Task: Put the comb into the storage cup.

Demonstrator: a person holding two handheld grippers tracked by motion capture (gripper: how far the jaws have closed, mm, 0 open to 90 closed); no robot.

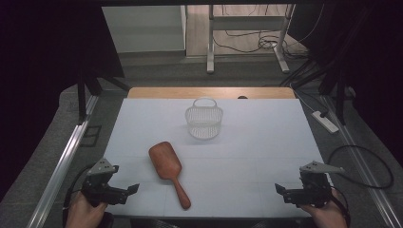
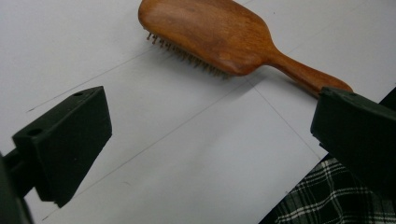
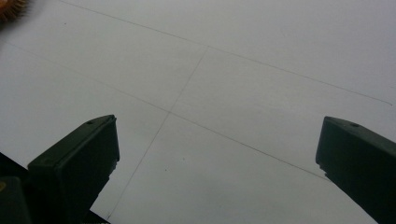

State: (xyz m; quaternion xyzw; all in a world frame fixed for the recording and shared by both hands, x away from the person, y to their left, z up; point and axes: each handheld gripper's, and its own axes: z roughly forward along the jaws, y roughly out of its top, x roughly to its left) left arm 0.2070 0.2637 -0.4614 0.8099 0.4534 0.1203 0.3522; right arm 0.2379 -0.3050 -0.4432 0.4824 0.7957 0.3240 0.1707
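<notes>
A brown wooden hairbrush lies bristles down on the white table, its handle toward the front edge; the left gripper view has the hairbrush ahead of the jaws. Behind it stands a small clear mesh basket with a handle. My left gripper rests at the front left corner, open and holding nothing, with its jaws wide apart. At the front right corner my right gripper is also open and holds nothing, and its jaws frame bare table.
The white table has thin grid lines and a wooden strip along its far edge. A power strip and cables lie on the floor to the right. A checked cloth shows below the table's front edge.
</notes>
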